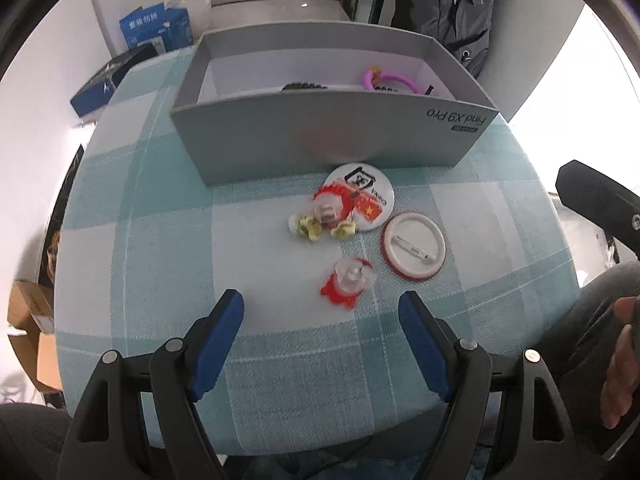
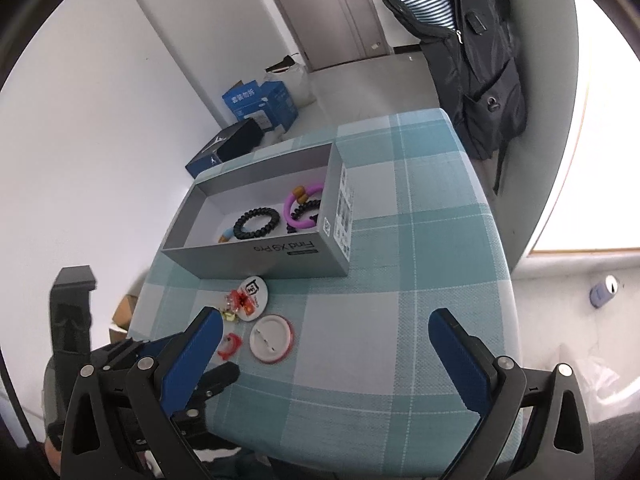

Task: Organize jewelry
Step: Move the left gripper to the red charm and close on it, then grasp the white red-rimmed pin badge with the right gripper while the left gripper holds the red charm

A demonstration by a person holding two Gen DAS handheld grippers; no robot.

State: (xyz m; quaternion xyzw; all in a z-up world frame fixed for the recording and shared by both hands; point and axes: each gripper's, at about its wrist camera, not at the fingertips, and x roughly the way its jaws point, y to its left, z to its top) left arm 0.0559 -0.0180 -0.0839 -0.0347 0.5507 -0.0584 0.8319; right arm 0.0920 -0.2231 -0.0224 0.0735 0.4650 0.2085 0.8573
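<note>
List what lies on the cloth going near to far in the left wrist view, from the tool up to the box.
Left tool → small red charm → face-down white badge → yellow flower pieces → printed badge → grey box.

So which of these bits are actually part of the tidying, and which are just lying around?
Part of the job:
grey box
black bead bracelet
purple ring
face-down badge
printed badge
red charm

Just lying about:
blue cartons
hanging jacket
</note>
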